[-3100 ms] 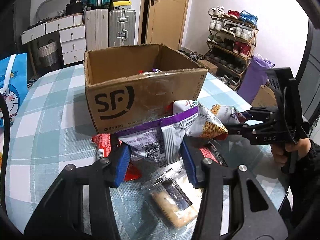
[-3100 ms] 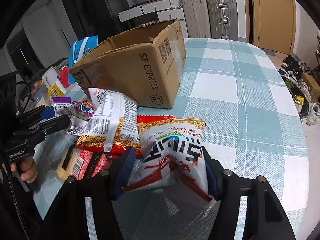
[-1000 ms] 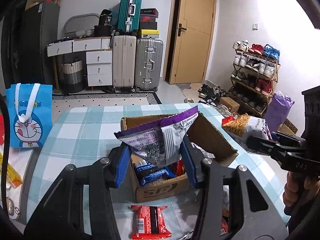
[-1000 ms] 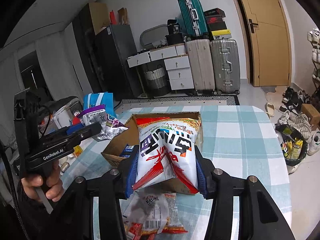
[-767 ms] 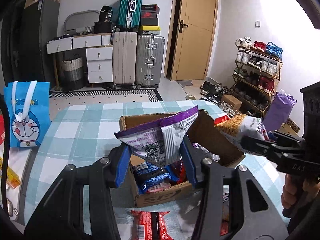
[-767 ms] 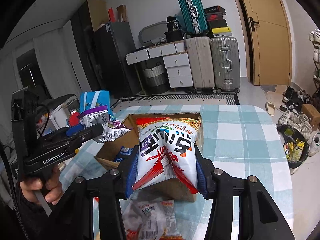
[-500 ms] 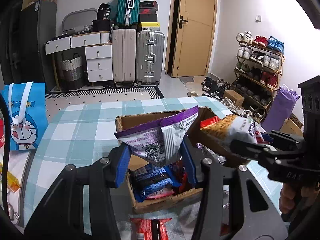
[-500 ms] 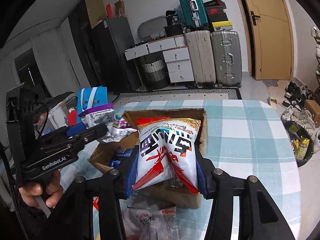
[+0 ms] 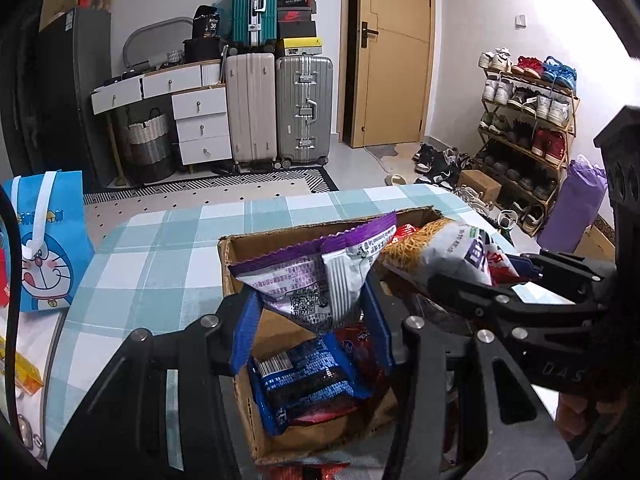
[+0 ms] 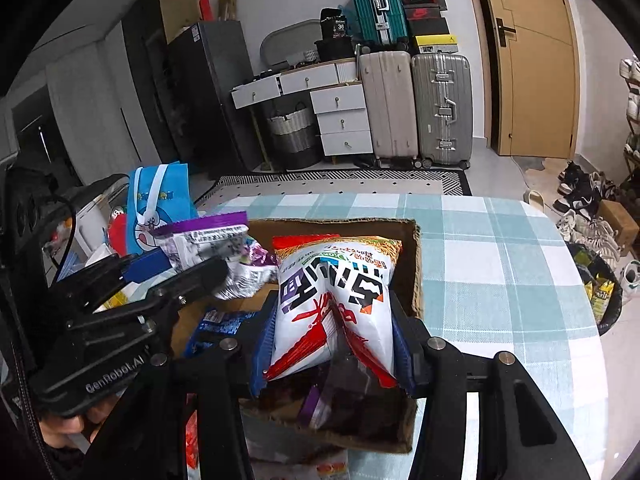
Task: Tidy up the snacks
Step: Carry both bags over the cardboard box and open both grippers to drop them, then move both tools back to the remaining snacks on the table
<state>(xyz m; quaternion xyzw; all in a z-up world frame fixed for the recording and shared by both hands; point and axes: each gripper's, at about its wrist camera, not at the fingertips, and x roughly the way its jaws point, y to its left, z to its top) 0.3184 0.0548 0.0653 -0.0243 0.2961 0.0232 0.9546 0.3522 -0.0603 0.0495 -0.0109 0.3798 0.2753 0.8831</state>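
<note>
My left gripper (image 9: 312, 322) is shut on a purple and white snack bag (image 9: 316, 276) and holds it above the open cardboard box (image 9: 240, 248). My right gripper (image 10: 330, 336) is shut on a white and red noodle snack bag (image 10: 332, 300), also held over the box (image 10: 416, 280). Each gripper shows in the other's view: the right one with its bag (image 9: 452, 256) at the right, the left one with its purple bag (image 10: 208, 240) at the left. A blue snack pack (image 9: 304, 376) and red packs lie inside the box.
The box stands on a table with a teal checked cloth (image 9: 160, 260). A blue Doraemon bag (image 9: 44, 240) stands at the table's left edge. Loose snack packs (image 10: 304, 468) lie on the table in front of the box. Suitcases and a shoe rack stand behind.
Both grippers have come down and forward with their bags, closer together over the open box. The box now fills more of both views.
</note>
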